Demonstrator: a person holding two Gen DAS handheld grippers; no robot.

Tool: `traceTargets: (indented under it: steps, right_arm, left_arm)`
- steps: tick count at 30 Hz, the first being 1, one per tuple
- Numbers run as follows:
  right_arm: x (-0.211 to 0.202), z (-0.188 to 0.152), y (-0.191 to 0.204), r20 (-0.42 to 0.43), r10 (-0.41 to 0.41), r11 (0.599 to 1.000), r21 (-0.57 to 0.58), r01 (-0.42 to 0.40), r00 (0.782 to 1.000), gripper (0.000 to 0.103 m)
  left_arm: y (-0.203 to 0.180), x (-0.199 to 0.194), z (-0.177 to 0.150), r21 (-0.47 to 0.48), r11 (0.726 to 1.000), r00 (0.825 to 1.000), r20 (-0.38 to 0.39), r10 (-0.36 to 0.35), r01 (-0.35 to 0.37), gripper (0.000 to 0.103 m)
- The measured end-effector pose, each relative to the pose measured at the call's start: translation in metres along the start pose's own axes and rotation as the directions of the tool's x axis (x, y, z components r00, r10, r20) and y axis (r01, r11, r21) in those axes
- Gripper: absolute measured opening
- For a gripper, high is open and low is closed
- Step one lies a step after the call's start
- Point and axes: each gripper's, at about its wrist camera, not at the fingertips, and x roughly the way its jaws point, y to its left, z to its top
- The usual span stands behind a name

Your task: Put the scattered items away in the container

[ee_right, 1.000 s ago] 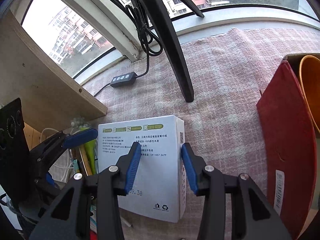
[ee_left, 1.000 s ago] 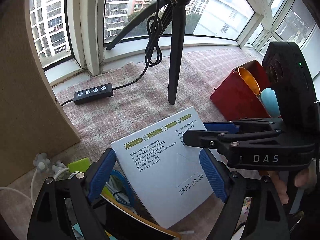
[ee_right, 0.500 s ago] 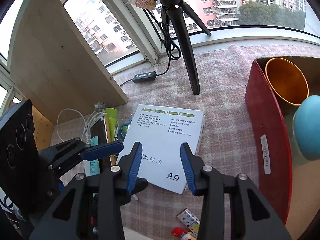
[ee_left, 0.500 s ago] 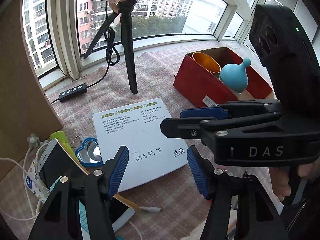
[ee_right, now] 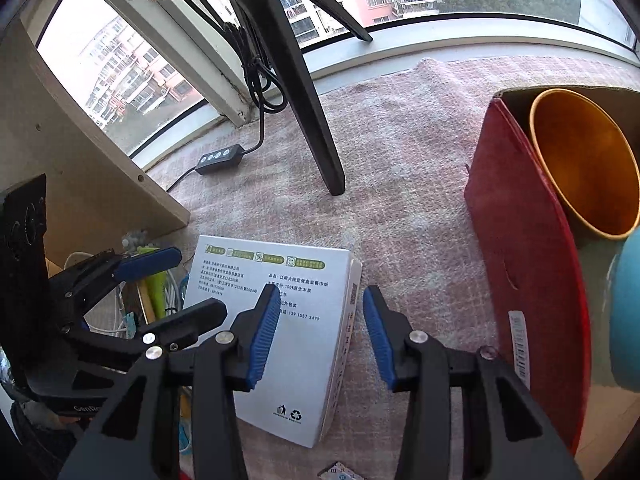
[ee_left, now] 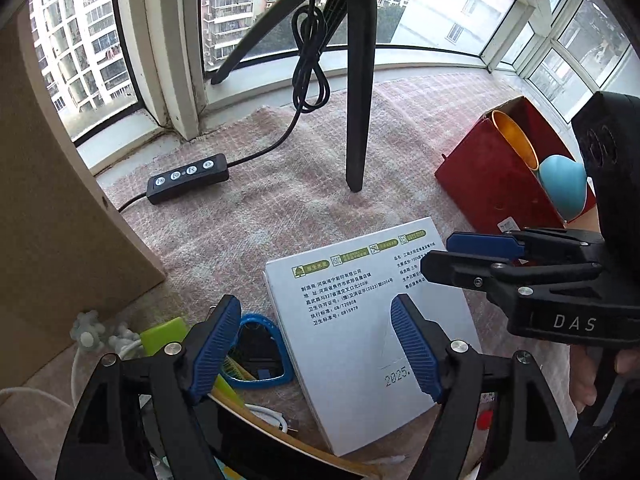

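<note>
Lying flat on the pink checked cloth [ee_left: 280,216], the white tissue box [ee_left: 360,320] sits near both grippers, its printed face up. The left gripper [ee_left: 316,348] hangs over the box's left edge with its blue-padded fingers [ee_left: 214,348] spread apart, gripping nothing; one pad is above the blue heart-shaped mirror [ee_left: 260,354], the other above the box. The right gripper [ee_right: 322,332] hovers over the box's right edge, fingers likewise apart and empty, with that edge showing in the gap between them. To the right stands the red container [ee_right: 524,280], already holding an orange cup [ee_right: 588,168] and a light blue object [ee_right: 626,316]. Farther off, a black tripod leg [ee_left: 358,100] rests on the cloth, with a black cable remote [ee_left: 187,178] to its left. A phone [ee_left: 256,440], a green item [ee_left: 162,332] and white cables [ee_right: 120,320] crowd the near left.
</note>
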Motion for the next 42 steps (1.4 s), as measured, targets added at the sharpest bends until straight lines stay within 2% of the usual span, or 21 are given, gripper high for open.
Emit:
traceTargets:
  steps: [5, 8, 12, 15, 23, 26, 30, 36, 42]
  right_arm:
    - [0.012, 0.006, -0.007, -0.023, 0.04, 0.999, 0.029, -0.039, 0.999, 0.051]
    - [0.016, 0.006, -0.003, -0.047, 0.068, 0.998, 0.021, -0.067, 0.997, 0.053]
    - [0.011, 0.004, 0.002, -0.031, 0.063, 0.998, 0.01, -0.063, 0.998, 0.054]
    - [-0.002, 0.0, 0.004, -0.005, 0.068, 0.998, -0.004, -0.068, 0.998, 0.054]
    - [-0.045, -0.021, 0.02, 0.088, 0.081, 0.993, -0.088, -0.073, 0.993, 0.054]
    - [-0.06, -0.038, 0.026, 0.104, 0.086, 0.989, -0.128, -0.073, 0.991, 0.054]
    - [-0.074, -0.059, 0.029, 0.11, 0.099, 0.982, -0.172, -0.08, 0.989, 0.054]
    - [-0.092, -0.084, 0.035, 0.089, 0.118, 0.964, -0.248, -0.093, 0.989, 0.054]
    - [-0.096, -0.099, 0.032, 0.056, 0.145, 0.958, -0.256, -0.126, 0.988, 0.054]
  left_arm:
    - [-0.008, 0.007, 0.002, 0.048, 0.999, 0.999, -0.033, -0.013, 0.014, 0.078]
    - [-0.009, 0.004, 0.002, 0.049, 0.997, 0.998, -0.036, -0.057, 0.058, 0.078]
    - [-0.005, -0.006, 0.0, 0.003, 0.995, 0.995, -0.01, -0.104, 0.104, 0.078]
    - [-0.011, -0.023, -0.007, 0.006, 0.993, 0.993, 0.026, -0.115, 0.115, 0.078]
    - [-0.04, -0.071, -0.03, 0.064, 0.997, 0.99, 0.127, -0.061, 0.054, 0.078]
    - [-0.051, -0.076, -0.048, 0.075, 0.996, 0.989, 0.137, -0.059, 0.049, 0.078]
    - [-0.065, -0.087, -0.07, 0.109, 0.994, 0.989, 0.145, -0.042, 0.026, 0.078]
    - [-0.071, -0.096, -0.095, 0.084, 0.995, 0.988, 0.139, -0.068, 0.056, 0.076]
    - [-0.079, -0.101, -0.11, 0.074, 0.995, 0.988, 0.137, -0.07, 0.061, 0.075]
